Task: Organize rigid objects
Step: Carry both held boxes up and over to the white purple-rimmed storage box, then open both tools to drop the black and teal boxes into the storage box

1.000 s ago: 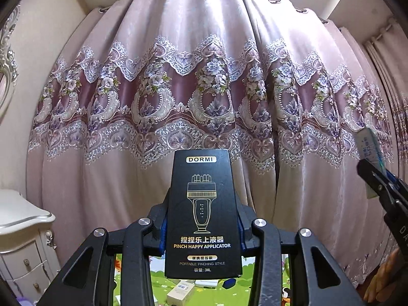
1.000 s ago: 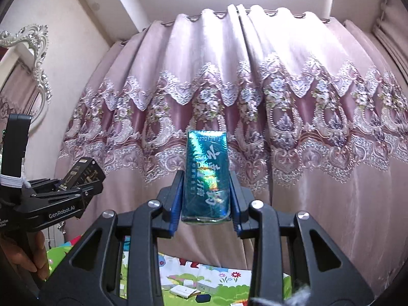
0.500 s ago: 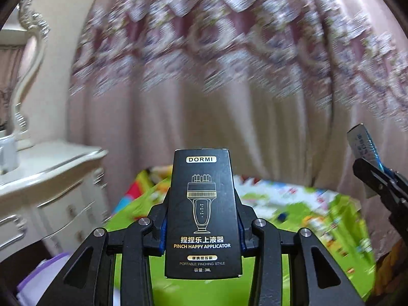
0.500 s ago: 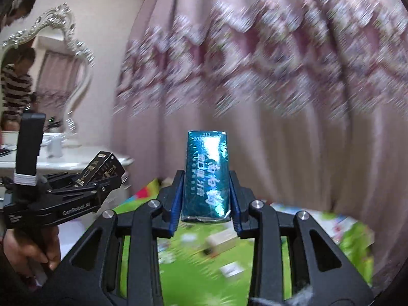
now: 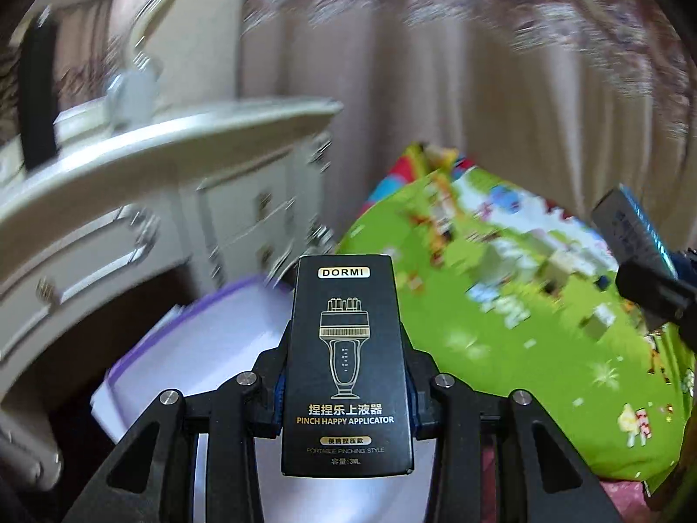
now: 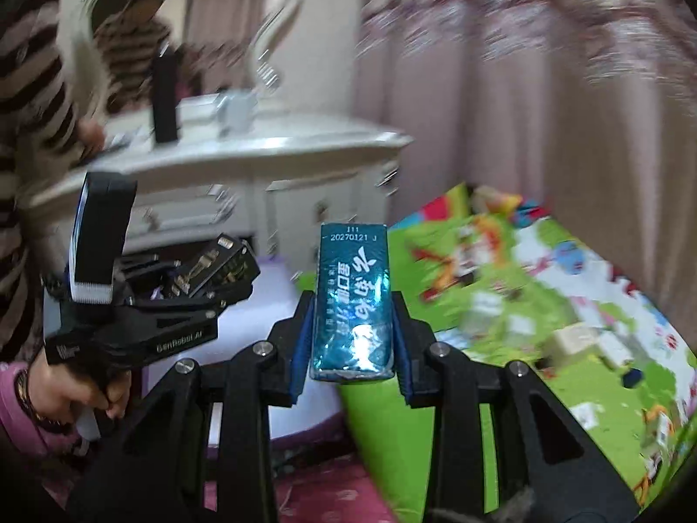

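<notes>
Both views swung downward; mat (image 5: 501, 305) items blur, perhaps small boxes.

Black gripper (image 6: 353, 335), pink sleeve (image 6: 13, 401)

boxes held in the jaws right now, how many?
2. A black box is clamped in the left gripper; a teal box is clamped in the right gripper. More small boxes lie blurred on the green mat, none held.
</notes>
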### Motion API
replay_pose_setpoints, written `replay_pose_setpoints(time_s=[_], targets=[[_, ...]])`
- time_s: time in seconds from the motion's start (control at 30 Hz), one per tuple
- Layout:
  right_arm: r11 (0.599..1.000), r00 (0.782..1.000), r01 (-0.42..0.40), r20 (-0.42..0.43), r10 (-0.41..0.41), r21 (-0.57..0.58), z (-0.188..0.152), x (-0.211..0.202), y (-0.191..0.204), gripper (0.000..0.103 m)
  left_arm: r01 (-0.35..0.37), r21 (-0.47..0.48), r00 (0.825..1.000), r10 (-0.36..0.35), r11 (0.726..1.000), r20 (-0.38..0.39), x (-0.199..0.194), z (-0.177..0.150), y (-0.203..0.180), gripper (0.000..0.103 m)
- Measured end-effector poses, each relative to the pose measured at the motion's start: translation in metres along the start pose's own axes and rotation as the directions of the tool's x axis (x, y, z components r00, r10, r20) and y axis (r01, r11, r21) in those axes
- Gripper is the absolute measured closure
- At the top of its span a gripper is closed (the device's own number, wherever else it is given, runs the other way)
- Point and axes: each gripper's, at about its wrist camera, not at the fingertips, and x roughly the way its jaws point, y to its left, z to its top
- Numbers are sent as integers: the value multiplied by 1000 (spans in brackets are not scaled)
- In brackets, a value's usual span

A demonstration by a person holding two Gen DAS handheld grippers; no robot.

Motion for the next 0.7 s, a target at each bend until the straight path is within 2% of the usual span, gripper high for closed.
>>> replay_pose_setpoints(time_s=[0.1, 0.2, 0.33, 0.57, 0.7], targets=[[995, 995, -65, -78, 59, -71, -5, 35, 28, 66, -51, -42, 997, 49, 998, -58, 13, -18, 28, 63], [986, 985, -118, -137, 102, -114, -15, 54, 52, 66, -96, -72, 990, 88, 993, -108, 24, -36, 50, 63], [972, 960, -182, -240, 143, -150, -33, 89, 75, 66, -134, -118, 976, 110, 984, -187, 40, -56, 76, 63], [962, 913, -240, -367, 177, -133, -63, 131, 92, 66, -160, -129, 959, 124, 979, -254, 59, -71, 90, 63], [959, 907, -253, -376, 189, -127, -69, 132, 91, 66, -141, -126, 959, 104, 982, -262, 62, -72, 84, 63]])
